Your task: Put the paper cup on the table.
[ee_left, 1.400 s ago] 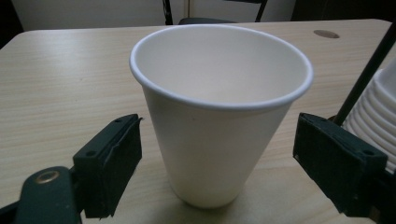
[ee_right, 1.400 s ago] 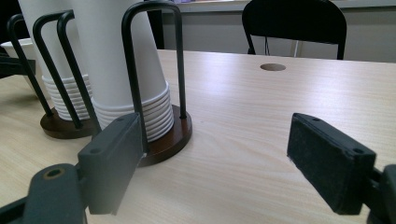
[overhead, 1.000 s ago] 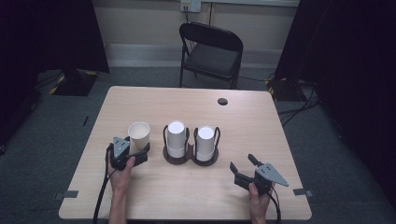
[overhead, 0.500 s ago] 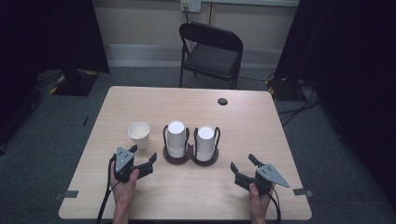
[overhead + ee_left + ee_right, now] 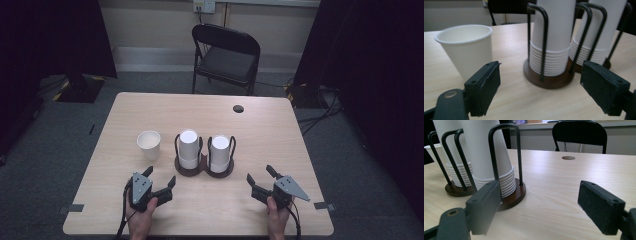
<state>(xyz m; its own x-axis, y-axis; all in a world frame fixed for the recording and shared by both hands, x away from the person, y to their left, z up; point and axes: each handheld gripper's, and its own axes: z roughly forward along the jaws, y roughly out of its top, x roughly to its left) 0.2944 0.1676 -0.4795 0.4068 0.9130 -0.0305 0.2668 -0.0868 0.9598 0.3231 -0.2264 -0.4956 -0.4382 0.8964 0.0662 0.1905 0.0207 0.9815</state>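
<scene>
A single white paper cup (image 5: 149,144) stands upright on the table, left of two stacks of upturned white cups (image 5: 189,149) (image 5: 220,150) in black wire holders on brown bases. My left gripper (image 5: 160,175) sits near the front edge, back from the cup and apart from it. Its jaws have just been opening and stand open, with nothing between them. In the left gripper view the cup (image 5: 466,47) is ahead to the left and the left holder (image 5: 549,50) straight ahead. My right gripper (image 5: 259,173) rests open at the front right, with the nearer holder (image 5: 499,170) ahead on its left.
The wooden table (image 5: 280,135) has a round cable hole (image 5: 238,108) at its far right. A black folding chair (image 5: 227,55) stands behind the table. Cables trail from both grippers over the front edge.
My left gripper has drawn back from beside the single cup toward the front edge and slightly right, leaving the cup standing where it was. The right gripper has kept still.
</scene>
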